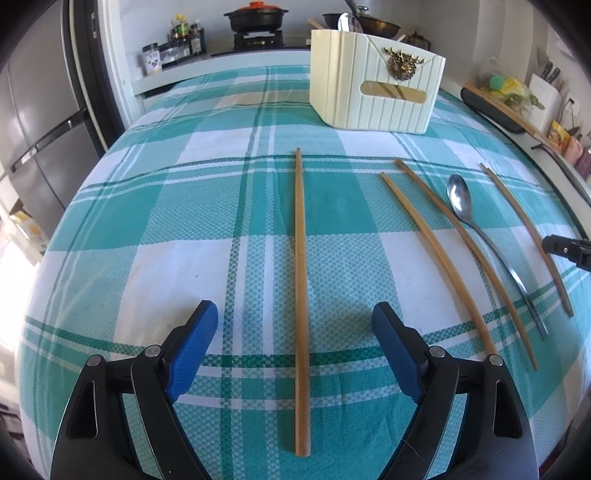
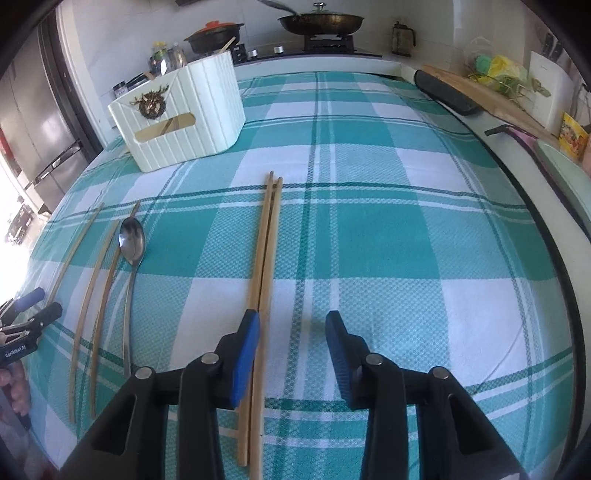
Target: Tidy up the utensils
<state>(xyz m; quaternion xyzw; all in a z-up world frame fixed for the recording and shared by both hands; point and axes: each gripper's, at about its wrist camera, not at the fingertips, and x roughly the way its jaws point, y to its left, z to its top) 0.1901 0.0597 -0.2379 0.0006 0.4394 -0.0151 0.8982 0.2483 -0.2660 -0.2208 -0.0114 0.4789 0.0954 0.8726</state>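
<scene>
A single bamboo chopstick [image 1: 302, 295] lies flat on the green-and-white checked cloth [image 1: 184, 206] that covers the surface, running straight away from me between my left jaws [image 1: 295, 350], which stand spread wide on either side of it and touch nothing. Off to its right lie two more chopsticks [image 1: 439, 258] side by side, then a steel spoon [image 1: 459, 201] with its bowl pointing away, then one further chopstick [image 1: 524, 236] near the cloth's edge. From my right wrist I see a pair of chopsticks [image 2: 264, 277] lying together, touching along their length; my right jaws [image 2: 291, 328] are partly apart, the left blue pad [image 2: 245, 358] just against the pair and the other pad well clear, so nothing is pinched and the sticks rest on the cloth. The spoon [image 2: 132, 240] and three thin chopsticks [image 2: 96, 277] lie to the left in that view, with my other tool [image 2: 33, 314] at the edge. Farther back stands the cream ribbed utensil holder [image 1: 373, 88], bearing a gold wreath ornament [image 1: 402, 64], with a spoon [image 1: 349, 22] and wooden sticks already upright inside. Behind it runs a kitchen counter with a red-lidded pot [image 1: 256, 16] and a wok [image 2: 321, 20] on a stove.
</scene>
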